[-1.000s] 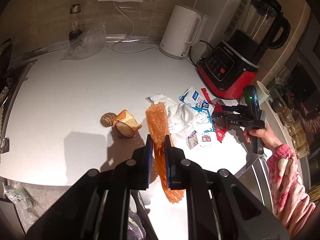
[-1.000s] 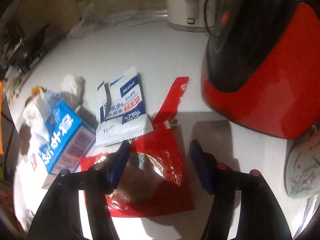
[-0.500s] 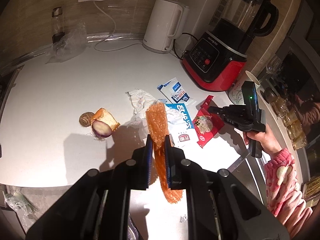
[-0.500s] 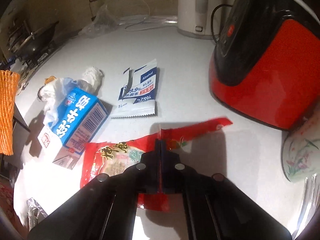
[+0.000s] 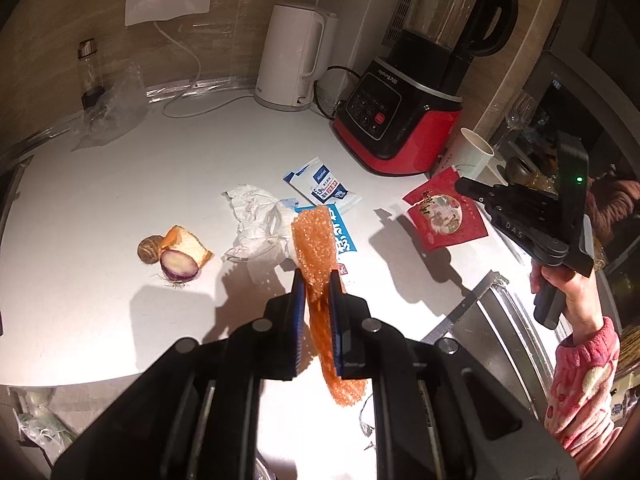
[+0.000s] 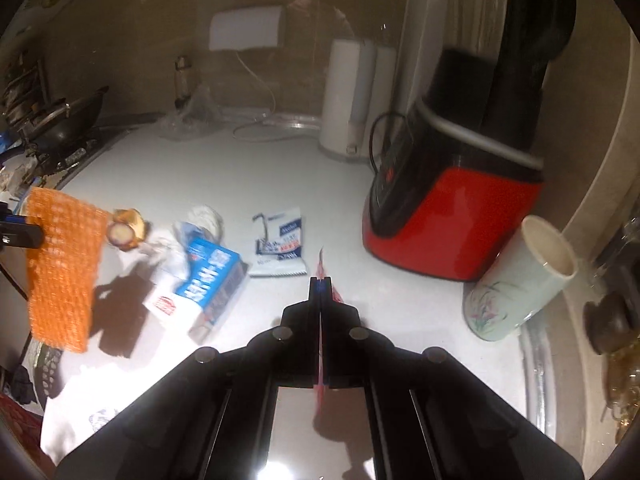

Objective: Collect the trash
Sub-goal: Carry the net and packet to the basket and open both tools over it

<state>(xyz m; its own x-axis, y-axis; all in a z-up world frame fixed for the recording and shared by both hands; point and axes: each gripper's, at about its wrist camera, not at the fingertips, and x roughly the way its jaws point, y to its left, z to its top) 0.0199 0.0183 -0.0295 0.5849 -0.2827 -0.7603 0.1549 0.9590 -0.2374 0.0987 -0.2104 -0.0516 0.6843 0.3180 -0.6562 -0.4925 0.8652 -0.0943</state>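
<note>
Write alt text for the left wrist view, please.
The left tool grips an orange foam net above a white counter littered with wrappers, tissue and food scraps. At right, a hand's right tool lifts a red snack packet near a red blender.

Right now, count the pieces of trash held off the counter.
2. The orange foam net hangs in the left claw; the red snack packet hangs from the right claw. None appear hidden.

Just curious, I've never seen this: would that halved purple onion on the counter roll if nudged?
The halved onion probably would not roll far: its flat cut face shows. It leans by the bread chunk, which might block it. The loose skin looks flaky and could shed.
</note>
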